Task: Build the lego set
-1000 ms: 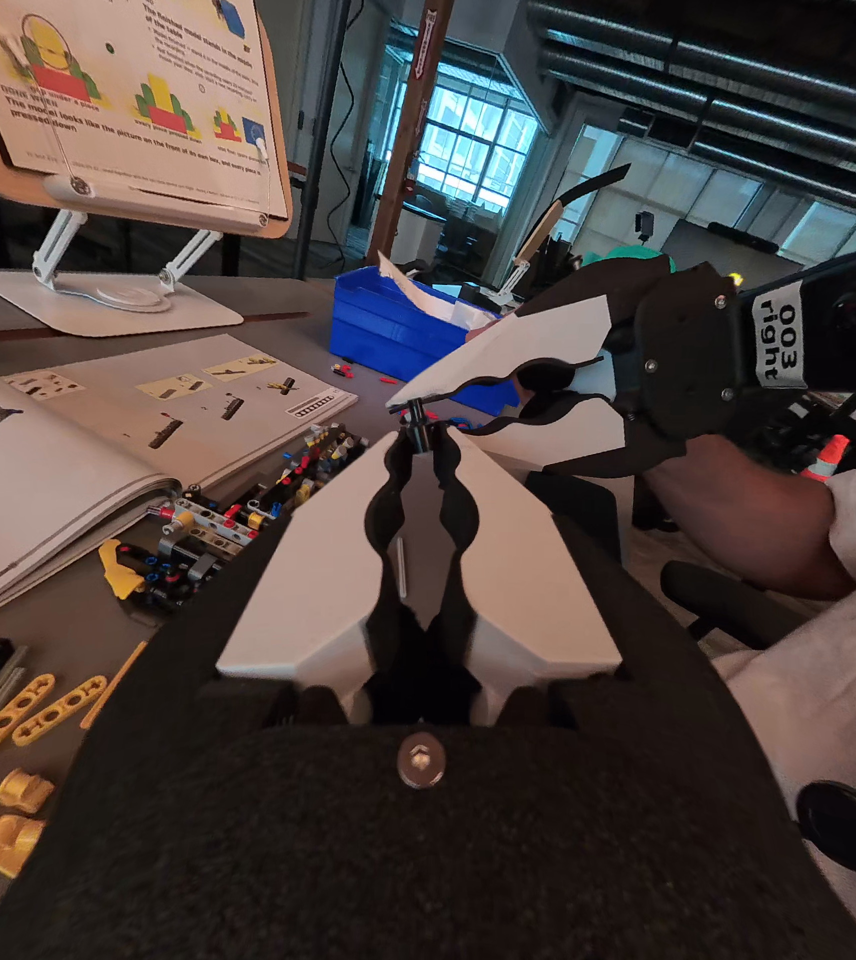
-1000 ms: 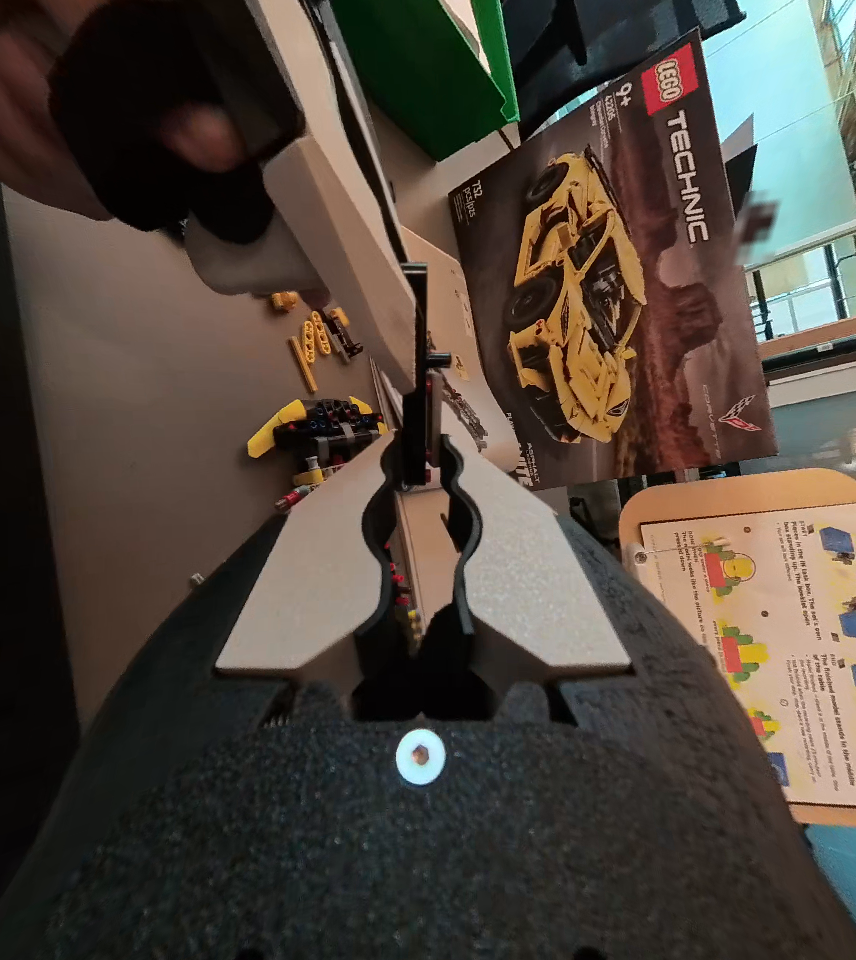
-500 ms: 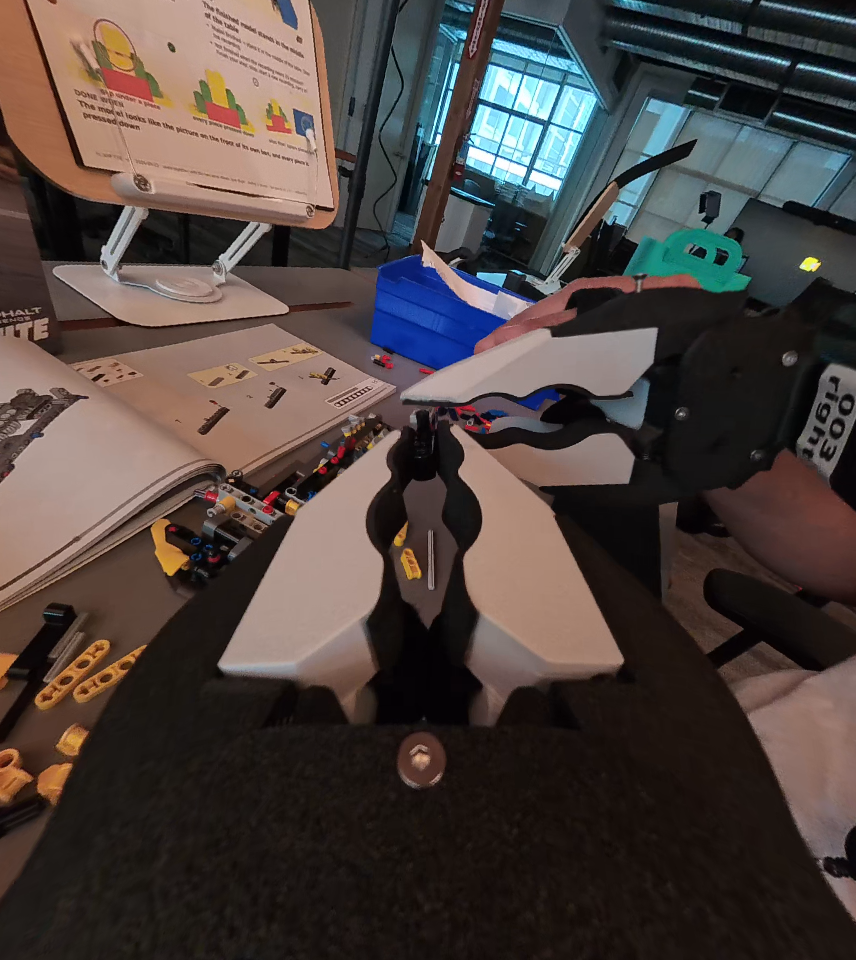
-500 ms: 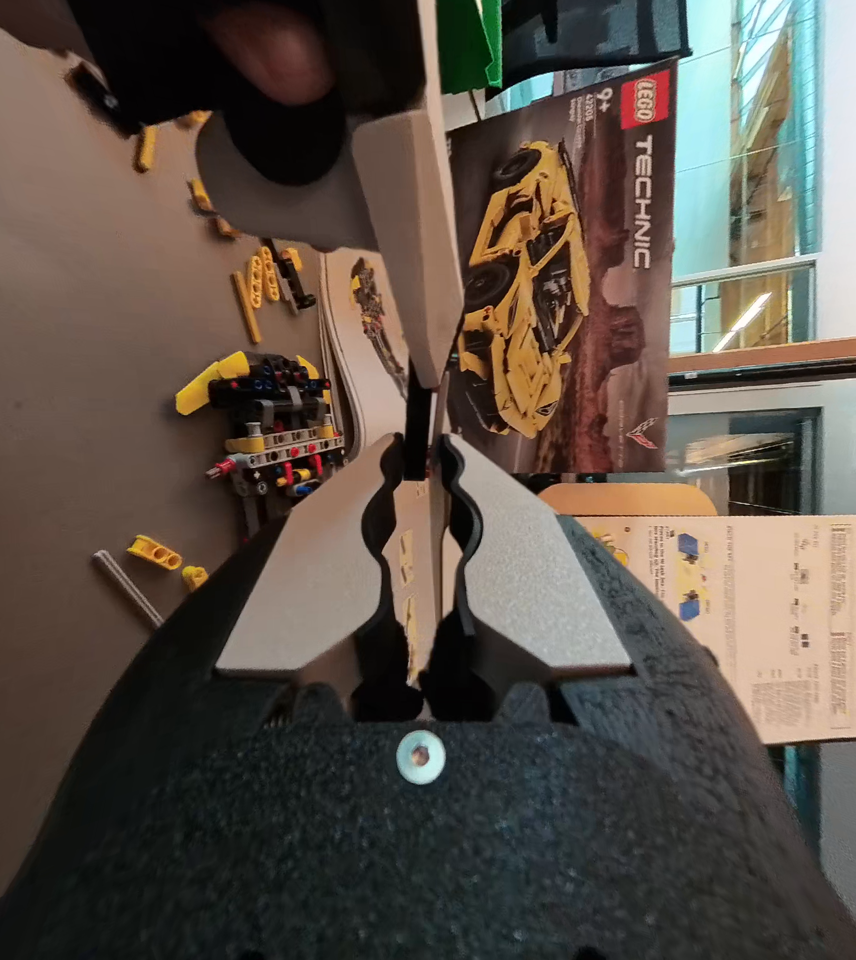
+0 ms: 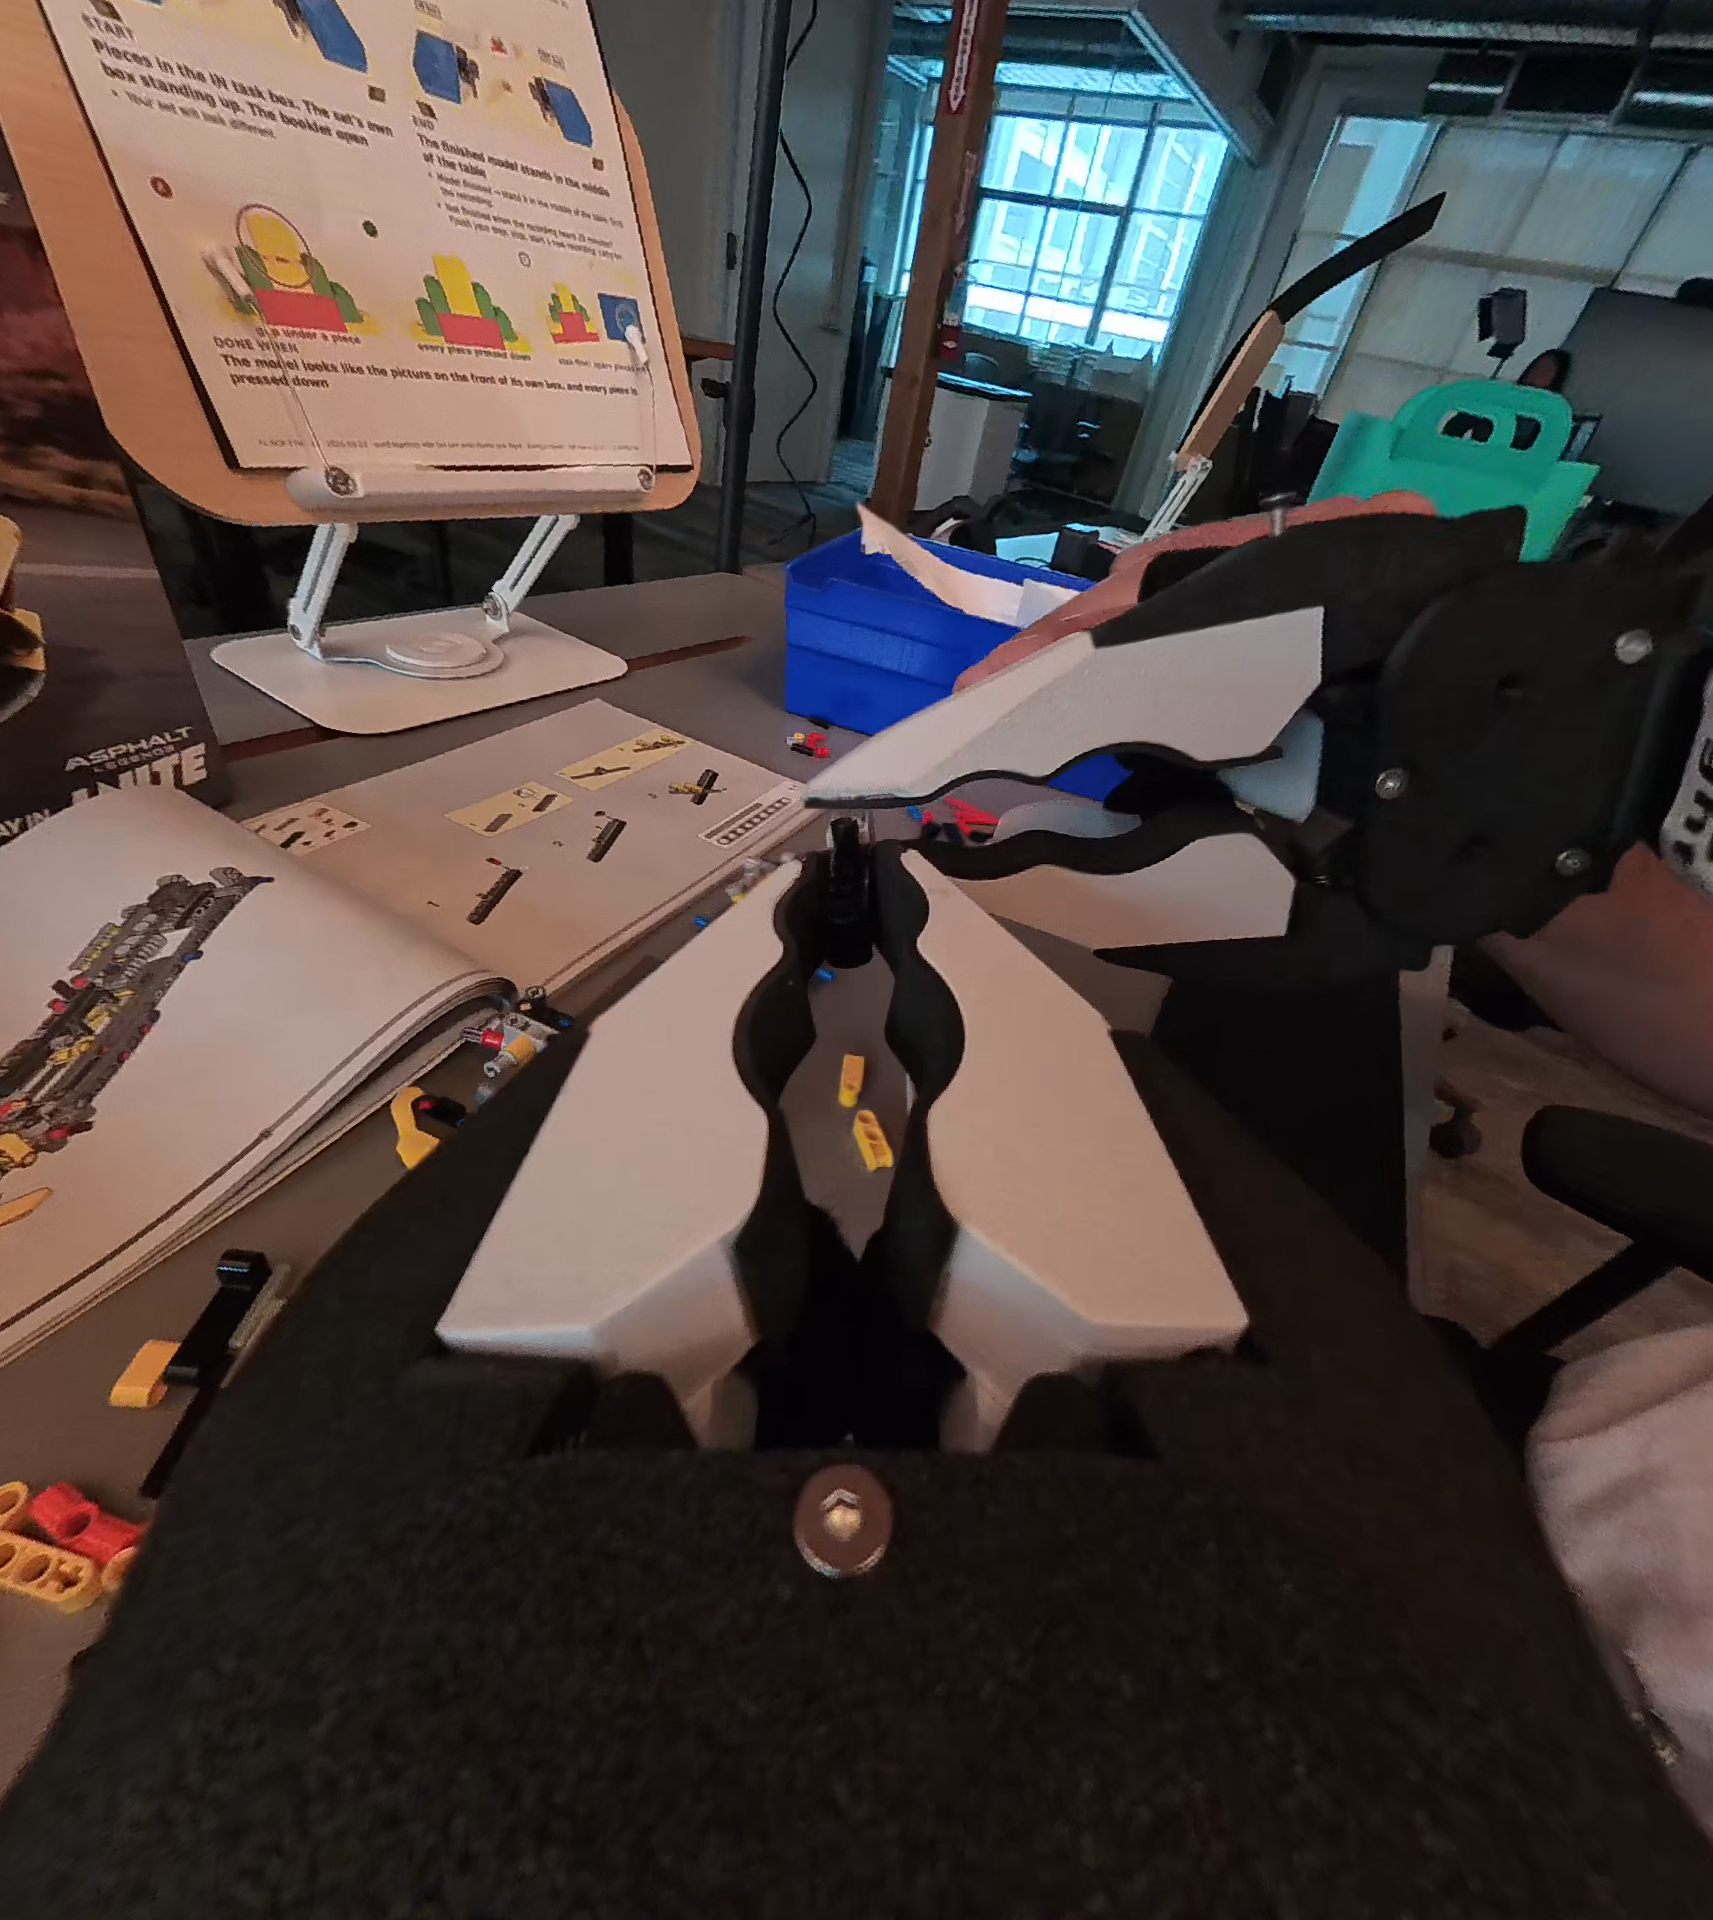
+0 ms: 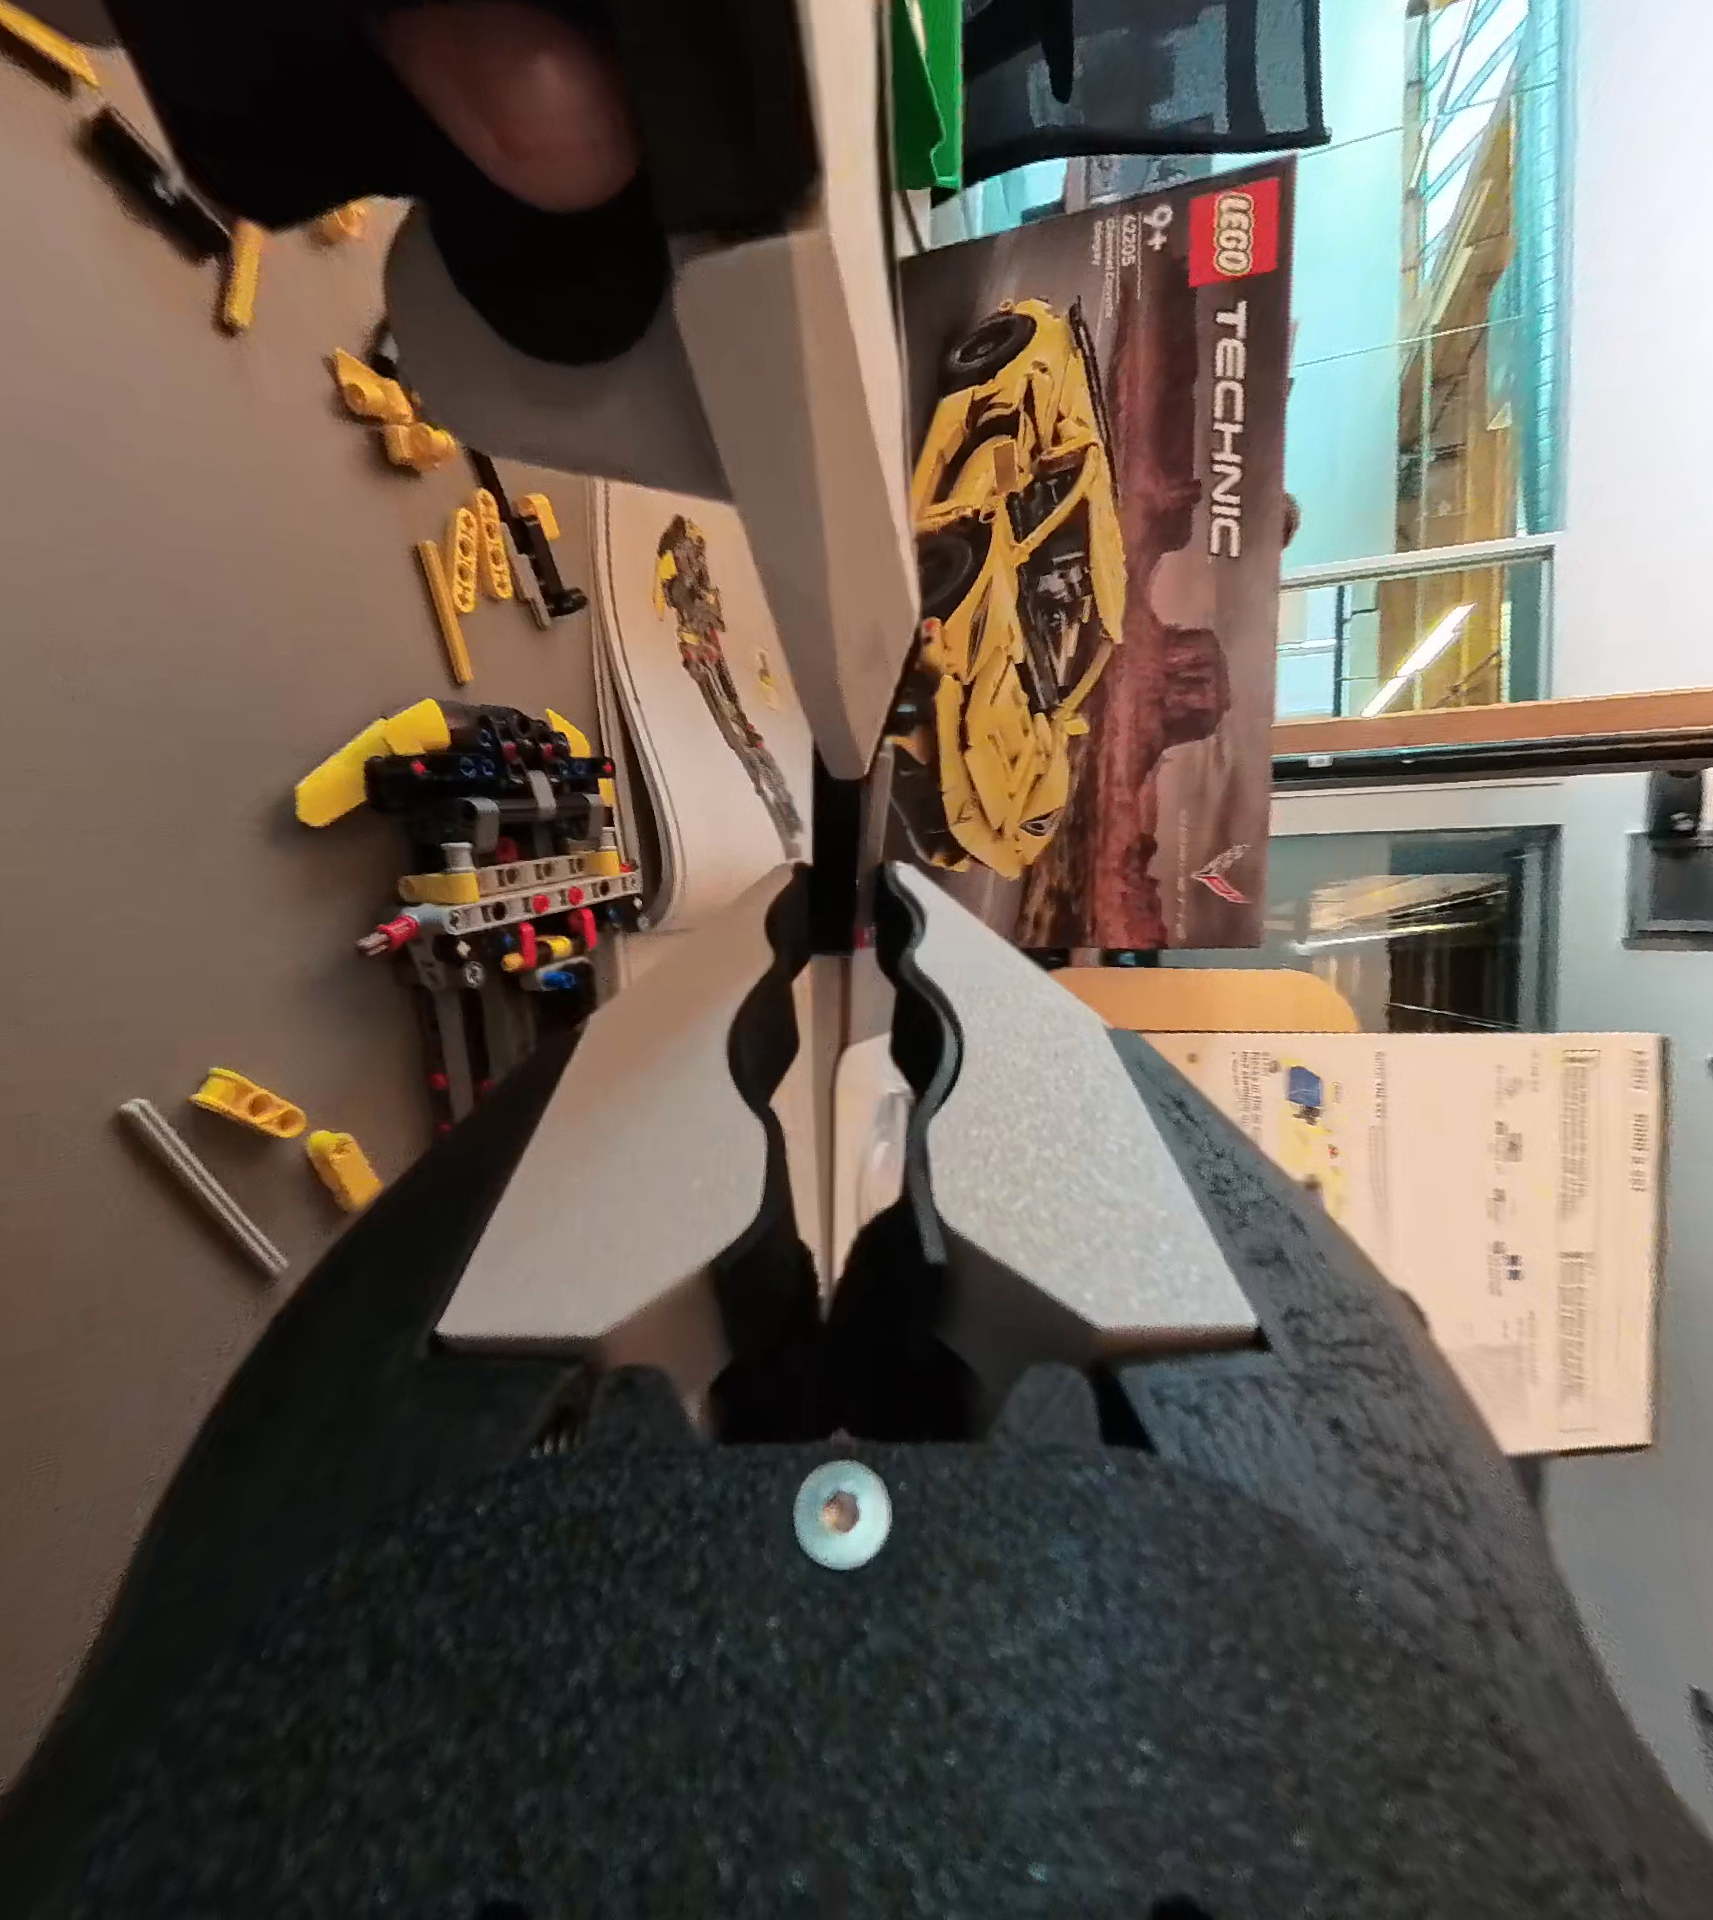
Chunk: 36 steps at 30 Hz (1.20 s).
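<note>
My left gripper point(image 5: 844, 868) is shut on a small black piece point(image 5: 844, 904) that sticks up between its fingertips. My right gripper point(image 6: 839, 883) is shut on a thin black beam point(image 6: 836, 831), seen edge-on. The two grippers meet tip to tip above the table. The right gripper point(image 5: 862, 821) comes in from the right in the left wrist view. The left gripper point(image 6: 847, 748) comes down from above in the right wrist view. Whether the two black pieces are joined is hidden by the fingers. The part-built black, grey and yellow model point(image 6: 488, 831) lies on the table beside the open instruction booklet point(image 5: 260, 987).
Loose yellow pieces point(image 6: 249, 1101) and a grey axle point(image 6: 197, 1184) lie near the model. More yellow and red pieces point(image 5: 21, 1548) lie at the near left. The set box point(image 6: 1091, 540), a paper stand point(image 5: 395, 260) and a blue bin point(image 5: 862, 644) stand behind. My two grippers' fingertips are within a few centimetres of each other.
Both grippers have swung while keeping their tips together. The booklet, model and box now sit closer in view. Each gripper still holds its black piece.
</note>
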Each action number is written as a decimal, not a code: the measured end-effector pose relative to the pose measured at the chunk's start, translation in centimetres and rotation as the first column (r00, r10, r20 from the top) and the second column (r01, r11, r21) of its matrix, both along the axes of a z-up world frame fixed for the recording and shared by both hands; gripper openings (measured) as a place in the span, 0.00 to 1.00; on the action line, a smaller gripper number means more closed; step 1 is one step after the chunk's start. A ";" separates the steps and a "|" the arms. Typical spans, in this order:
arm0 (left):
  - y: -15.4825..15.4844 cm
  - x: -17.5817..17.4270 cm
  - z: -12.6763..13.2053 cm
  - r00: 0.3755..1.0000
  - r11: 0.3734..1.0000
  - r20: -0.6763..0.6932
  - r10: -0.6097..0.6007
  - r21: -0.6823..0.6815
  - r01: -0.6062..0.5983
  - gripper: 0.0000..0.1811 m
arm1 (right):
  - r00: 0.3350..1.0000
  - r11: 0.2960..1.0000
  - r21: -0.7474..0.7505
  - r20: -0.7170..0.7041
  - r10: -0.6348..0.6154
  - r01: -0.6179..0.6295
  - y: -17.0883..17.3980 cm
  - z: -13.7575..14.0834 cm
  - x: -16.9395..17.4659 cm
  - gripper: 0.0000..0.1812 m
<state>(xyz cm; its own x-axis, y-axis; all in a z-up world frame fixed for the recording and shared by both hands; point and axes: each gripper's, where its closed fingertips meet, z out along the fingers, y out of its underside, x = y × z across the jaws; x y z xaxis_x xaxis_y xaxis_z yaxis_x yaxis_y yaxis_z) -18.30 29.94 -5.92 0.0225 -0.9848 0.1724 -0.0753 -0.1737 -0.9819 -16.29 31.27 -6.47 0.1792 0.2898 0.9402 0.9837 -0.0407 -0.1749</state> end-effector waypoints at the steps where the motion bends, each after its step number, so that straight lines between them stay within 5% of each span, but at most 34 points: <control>1: 0.0 0.0 0.0 1.000 1.000 -0.007 0.009 0.011 -0.009 0.03 | 1.000 1.000 0.018 0.025 -0.001 0.001 0.0 0.1 0.0 0.06; 5: 0.0 0.3 -0.3 0.998 0.999 -0.036 0.045 0.026 -0.044 0.03 | 0.998 0.999 0.042 0.069 -0.004 0.001 0.1 0.0 0.3 0.06; 14: -0.4 0.2 -0.6 0.998 0.987 -0.067 -0.009 0.162 0.019 0.04 | 0.995 1.000 0.007 -0.098 0.030 -0.030 -0.1 -0.6 0.3 0.06; 19: 0.1 0.4 -1.1 0.997 0.999 -0.083 -0.006 0.046 0.010 0.04 | 0.970 0.997 -0.081 -0.242 -0.010 -0.009 0.2 -1.6 0.3 0.06; 31: 0.4 0.6 -2.0 0.992 0.999 -0.123 -0.003 0.037 0.008 0.03 | 0.965 0.996 -0.094 -0.259 -0.032 0.007 0.3 -2.0 0.6 0.12; 36: 0.2 0.5 -1.8 0.994 0.998 -0.096 -0.048 -0.040 0.044 0.03 | 0.979 0.996 -0.056 -0.199 0.052 -0.064 -0.1 -1.6 -1.2 0.12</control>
